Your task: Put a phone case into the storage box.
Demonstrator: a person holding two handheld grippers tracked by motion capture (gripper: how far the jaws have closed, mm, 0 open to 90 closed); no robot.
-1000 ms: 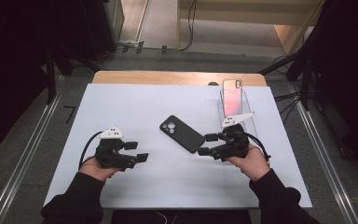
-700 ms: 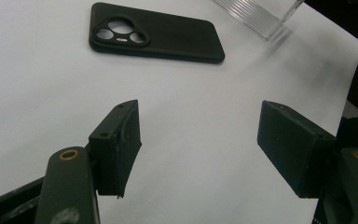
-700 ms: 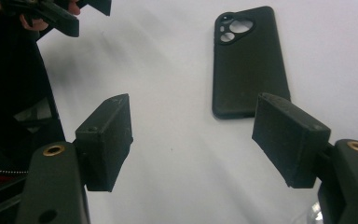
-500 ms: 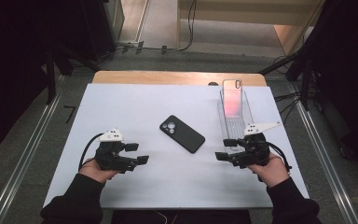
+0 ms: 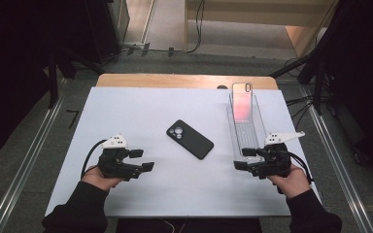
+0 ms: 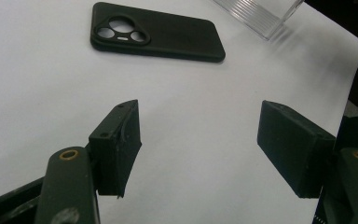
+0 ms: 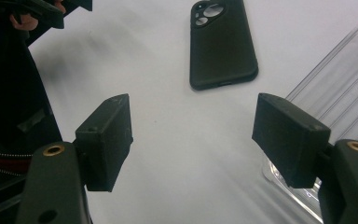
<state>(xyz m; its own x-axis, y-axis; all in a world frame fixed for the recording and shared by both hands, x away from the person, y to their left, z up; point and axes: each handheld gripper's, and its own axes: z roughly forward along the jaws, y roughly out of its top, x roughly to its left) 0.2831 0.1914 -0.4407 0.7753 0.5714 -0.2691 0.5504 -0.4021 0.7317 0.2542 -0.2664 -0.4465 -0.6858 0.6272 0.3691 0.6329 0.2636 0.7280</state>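
A black phone (image 5: 190, 139) lies camera side up in the middle of the white table (image 5: 141, 111); it also lies ahead of the jaws in the left gripper view (image 6: 157, 31) and the right gripper view (image 7: 221, 42). My left gripper (image 5: 143, 160) rests near the front left, open and empty, pointing right toward the phone. My right gripper (image 5: 243, 159) sits at the front right beside the near end of a clear ribbed tray (image 5: 245, 126), open and empty, pointing left. A clear phone case (image 5: 242, 99) with a pink tint stands upright at the tray's far end.
A wooden board edge (image 5: 184, 80) runs along the table's far side. Metal rails (image 5: 24, 165) flank the table on the floor. Cables and dark stands (image 5: 320, 63) sit beyond the right back corner. In the right gripper view the tray (image 7: 345, 93) lies just right of my jaws.
My right hand has drawn back from the phone toward the right and the table's front, ending beside the tray's near end. The left hand and the phone have stayed put.
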